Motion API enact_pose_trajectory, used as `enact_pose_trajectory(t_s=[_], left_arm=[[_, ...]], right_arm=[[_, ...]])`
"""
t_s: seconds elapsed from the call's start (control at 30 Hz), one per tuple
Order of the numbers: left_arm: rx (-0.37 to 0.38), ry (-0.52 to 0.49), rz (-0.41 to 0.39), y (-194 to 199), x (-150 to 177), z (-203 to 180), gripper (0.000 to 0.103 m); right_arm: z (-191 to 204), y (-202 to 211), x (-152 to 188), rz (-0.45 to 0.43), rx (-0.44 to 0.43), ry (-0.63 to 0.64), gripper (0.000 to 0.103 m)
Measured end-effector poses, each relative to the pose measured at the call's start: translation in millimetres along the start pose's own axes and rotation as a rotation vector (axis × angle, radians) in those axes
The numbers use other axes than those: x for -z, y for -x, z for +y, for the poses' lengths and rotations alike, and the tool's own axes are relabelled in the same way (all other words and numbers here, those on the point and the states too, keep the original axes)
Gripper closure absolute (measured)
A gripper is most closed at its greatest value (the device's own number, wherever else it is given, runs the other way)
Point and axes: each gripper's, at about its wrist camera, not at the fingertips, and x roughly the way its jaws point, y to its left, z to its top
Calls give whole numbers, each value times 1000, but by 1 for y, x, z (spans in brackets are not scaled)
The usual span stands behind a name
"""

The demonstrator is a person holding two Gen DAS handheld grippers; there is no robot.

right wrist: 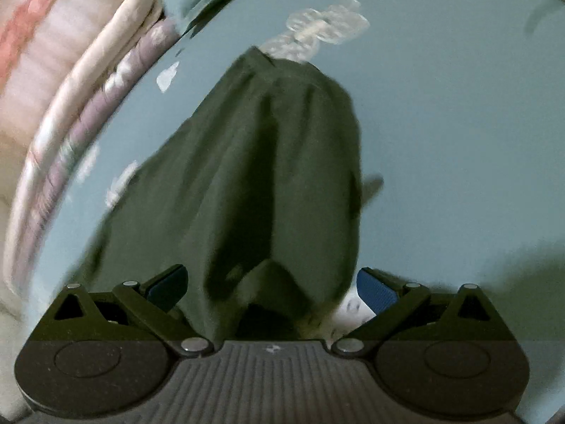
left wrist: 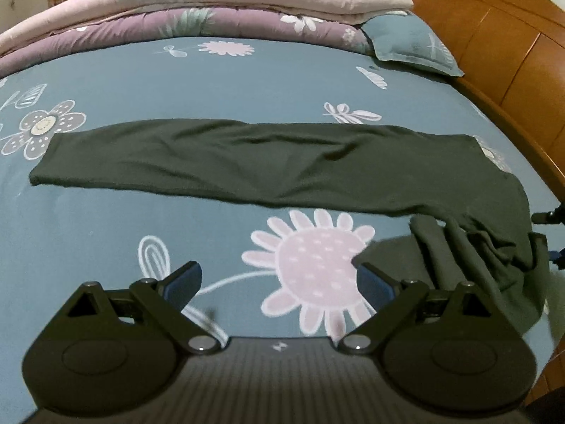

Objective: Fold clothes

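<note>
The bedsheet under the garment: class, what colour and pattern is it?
The bedsheet is blue-grey with large pink and white flowers, clearest in the left wrist view.

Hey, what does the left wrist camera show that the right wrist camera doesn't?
Only the left wrist view shows the orange-brown wooden headboard, the teal pillow, the big pink flower print, and the dark green garment stretched out in a long band, with the left claw open over bare sheet.

Only the right wrist view shows the garment's end bunched between the open right claw fingers.

Both show the garment, the teal floral bedsheet and the folded pink and purple quilts.
</note>
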Motion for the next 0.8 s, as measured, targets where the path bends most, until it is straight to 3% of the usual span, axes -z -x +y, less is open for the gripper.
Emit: enact_pose_trajectory(t_s=[0.37,0.67,0.77,0.8], left_arm=[[109,-43,16,-7,3,-4,8],[192,-99,37,-17,-7,-23,8],[194,-110,56,-20,-7,-27,8],[192,-117,64,-22,-8,-29,8]], right_arm=[[-65,-2,35,-62,-255,-446,0],[-70,-12,29,-294,-295,-561,0],[-80,-4,45,-323,-298,-542,21],[-85,-3,50,-318,-292,-544,34]])
